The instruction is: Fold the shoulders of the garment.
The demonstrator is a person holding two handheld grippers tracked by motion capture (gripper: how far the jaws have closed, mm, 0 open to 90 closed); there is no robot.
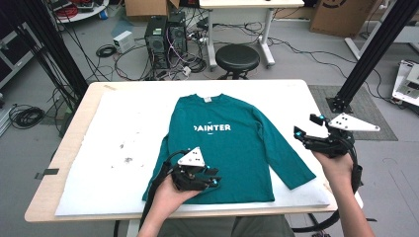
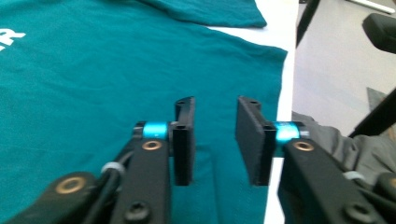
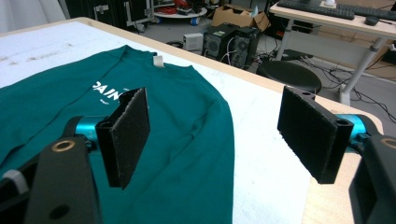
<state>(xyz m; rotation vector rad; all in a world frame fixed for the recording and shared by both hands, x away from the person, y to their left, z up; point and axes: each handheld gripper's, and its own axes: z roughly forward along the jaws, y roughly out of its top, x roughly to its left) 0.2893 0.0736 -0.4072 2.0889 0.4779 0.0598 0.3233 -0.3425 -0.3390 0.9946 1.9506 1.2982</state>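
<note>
Table [image 1: 74, 148] first: white cover [image 1: 123, 123], teal shirt [image 1: 222, 143] lying flat and face up mid-table, collar away from you, hem at your edge. Its left sleeve looks folded in; the right sleeve [image 1: 286, 158] angles out toward your right hand. Shirt's light, soft, floppy, so it will drape and bunch; pinch a hem corner or the shoulder seam, not mid-panel. Left gripper [image 1: 213, 177] sits low over the hem, jaws partly apart, nothing between them, cloth underneath. Right gripper [image 1: 306, 129] hovers off the right sleeve near the table edge, jaws wide, empty. Nothing blocks you; stool [image 1: 237, 58] and computers [image 1: 165, 34] stand beyond the table.
</note>
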